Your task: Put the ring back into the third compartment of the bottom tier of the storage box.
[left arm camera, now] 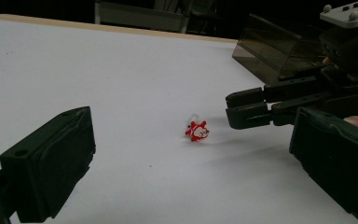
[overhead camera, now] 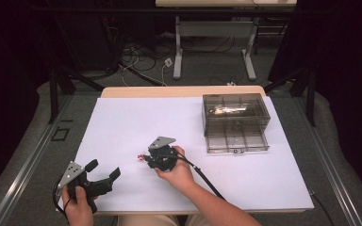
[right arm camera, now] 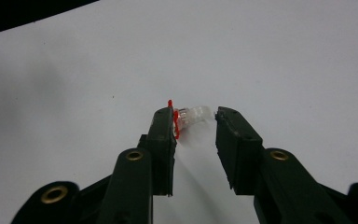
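Observation:
A tiny red and clear figure (overhead camera: 140, 156) lies on the white table (overhead camera: 122, 117) near its middle. My right gripper (overhead camera: 144, 157) comes at it from the right, low over the surface. In the right gripper view the figure (right arm camera: 189, 116) sits at the very tips of the right gripper (right arm camera: 196, 126): the left jaw stands against its red part, and the other jaw is a hair away from its clear end, with a gap between the jaws. My left gripper (overhead camera: 105, 168) rests at the table's near left corner, jaws wide and empty, pointed at the figure (left arm camera: 196, 130).
A smoky transparent compartment box (overhead camera: 235, 113) stands at the table's far right, its lower drawer (overhead camera: 237, 139) pulled out toward me. The right gripper's cable (overhead camera: 207, 181) trails back along the forearm. Beyond the far edge are desk legs and floor cables.

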Available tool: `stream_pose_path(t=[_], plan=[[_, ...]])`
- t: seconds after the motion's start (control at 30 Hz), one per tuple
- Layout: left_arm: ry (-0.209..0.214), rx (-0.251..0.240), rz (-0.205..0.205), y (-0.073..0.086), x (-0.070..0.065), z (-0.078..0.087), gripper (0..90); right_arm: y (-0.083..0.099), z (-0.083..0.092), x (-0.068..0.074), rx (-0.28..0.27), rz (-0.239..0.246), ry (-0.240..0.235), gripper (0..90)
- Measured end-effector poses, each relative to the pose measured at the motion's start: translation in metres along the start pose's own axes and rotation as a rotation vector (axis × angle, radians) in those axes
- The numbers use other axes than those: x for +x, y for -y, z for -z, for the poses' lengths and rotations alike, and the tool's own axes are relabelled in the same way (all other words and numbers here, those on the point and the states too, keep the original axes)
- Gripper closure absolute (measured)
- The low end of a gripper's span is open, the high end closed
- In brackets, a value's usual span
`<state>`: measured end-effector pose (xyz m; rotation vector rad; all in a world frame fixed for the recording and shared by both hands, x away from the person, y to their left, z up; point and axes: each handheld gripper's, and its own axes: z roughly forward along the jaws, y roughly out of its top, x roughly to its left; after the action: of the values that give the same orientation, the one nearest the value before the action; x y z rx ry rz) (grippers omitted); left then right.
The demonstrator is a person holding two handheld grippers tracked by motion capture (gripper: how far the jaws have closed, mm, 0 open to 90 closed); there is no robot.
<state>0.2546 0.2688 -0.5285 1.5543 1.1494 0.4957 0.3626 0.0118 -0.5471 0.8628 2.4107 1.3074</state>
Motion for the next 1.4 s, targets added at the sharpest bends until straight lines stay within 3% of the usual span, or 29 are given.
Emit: stream_pose_path(t=[0.4,0.83,1.4], plan=[[0.002,0.003,-0.004,0.0,0.0,-0.001,0.5,0.005,-0.012,0.003,0.037,0.028,-0.026,72.7],[0.009,0.01,-0.009,0.0,0.0,-0.002,0.5,0.006,-0.02,0.007,0.047,0.053,-0.016,76.2],[0.01,0.015,-0.009,0.001,0.001,-0.002,0.5,0.007,-0.025,0.01,0.059,0.048,-0.025,84.0]])
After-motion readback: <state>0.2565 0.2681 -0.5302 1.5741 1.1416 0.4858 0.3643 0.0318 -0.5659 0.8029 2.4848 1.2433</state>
